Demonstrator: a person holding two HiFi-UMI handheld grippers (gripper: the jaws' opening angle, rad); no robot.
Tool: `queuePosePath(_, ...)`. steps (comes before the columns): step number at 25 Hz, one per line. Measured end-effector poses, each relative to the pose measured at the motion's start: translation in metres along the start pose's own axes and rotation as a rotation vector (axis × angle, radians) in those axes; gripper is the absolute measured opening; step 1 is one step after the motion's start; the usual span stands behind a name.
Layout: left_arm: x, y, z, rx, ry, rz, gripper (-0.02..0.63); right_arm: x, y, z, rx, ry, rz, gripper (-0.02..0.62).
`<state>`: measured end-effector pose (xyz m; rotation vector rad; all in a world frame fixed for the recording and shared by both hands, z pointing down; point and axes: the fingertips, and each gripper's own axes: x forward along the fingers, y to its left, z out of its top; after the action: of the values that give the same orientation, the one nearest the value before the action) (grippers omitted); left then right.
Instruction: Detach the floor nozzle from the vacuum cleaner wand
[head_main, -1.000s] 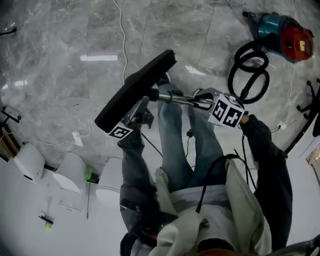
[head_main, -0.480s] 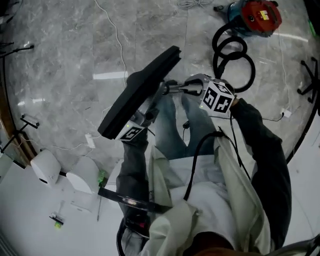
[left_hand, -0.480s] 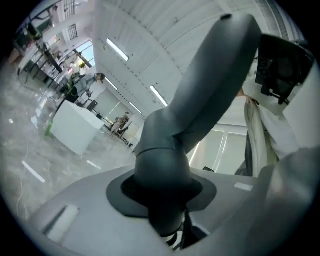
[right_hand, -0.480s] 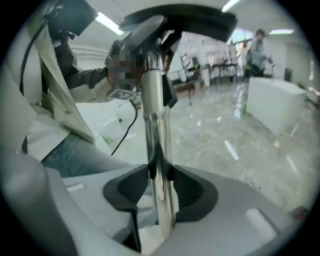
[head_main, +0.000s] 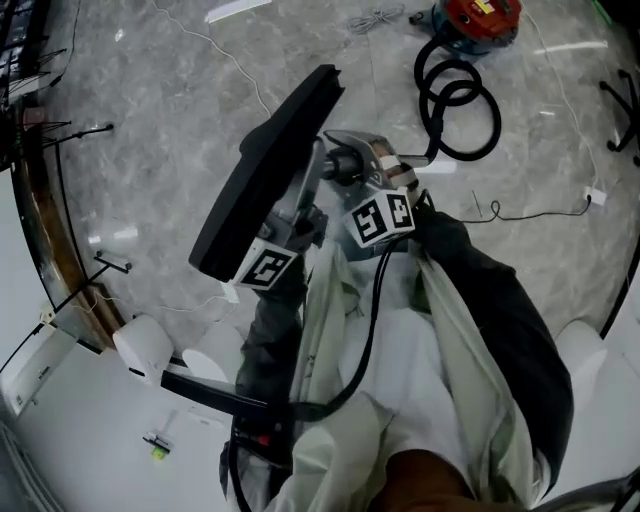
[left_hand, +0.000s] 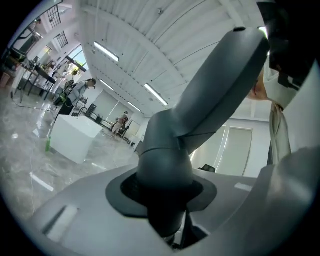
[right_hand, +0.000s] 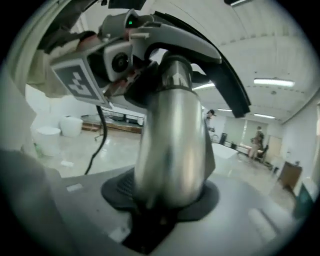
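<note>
Fingers (left_hand: 70, 220) round one nozzle (head_main: 265, 175), one wand (right_hand: 170, 140)

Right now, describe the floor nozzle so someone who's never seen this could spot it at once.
On the grey marble floor, a person stands holding a shiny metal wand. The floor nozzle is the long flat black bar at that wand's end, held up at a slant. Unlike the coiled black hose and red vacuum cleaner lying beyond, it is straight and off the ground.
</note>
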<state>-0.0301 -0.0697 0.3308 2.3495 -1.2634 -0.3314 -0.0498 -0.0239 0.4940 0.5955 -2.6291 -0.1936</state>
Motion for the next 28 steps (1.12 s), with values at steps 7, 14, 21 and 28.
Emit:
queuePosePath(7, -0.047, -0.062, 0.054, 0.077, -0.186, -0.399, 0.142, -0.050, 0.075, 0.064, 0.169, -0.005, 0.740, 0.089)
queuePosePath(14, -0.044, -0.085, 0.090, -0.020, -0.271, -0.555, 0.101, -0.081, 0.068, 0.090, 0.237, 0.075, 0.867, 0.086)
queuePosePath(21, -0.032, -0.117, 0.106, -0.040, -0.234, -0.804, 0.094, -0.114, 0.057, 0.110, 0.284, 0.071, 1.100, 0.080)
queuePosePath(28, -0.008, -0.117, 0.106, 0.054, -0.187, -0.546, 0.075, -0.081, 0.013, 0.106, 0.217, 0.058, 0.398, 0.074)
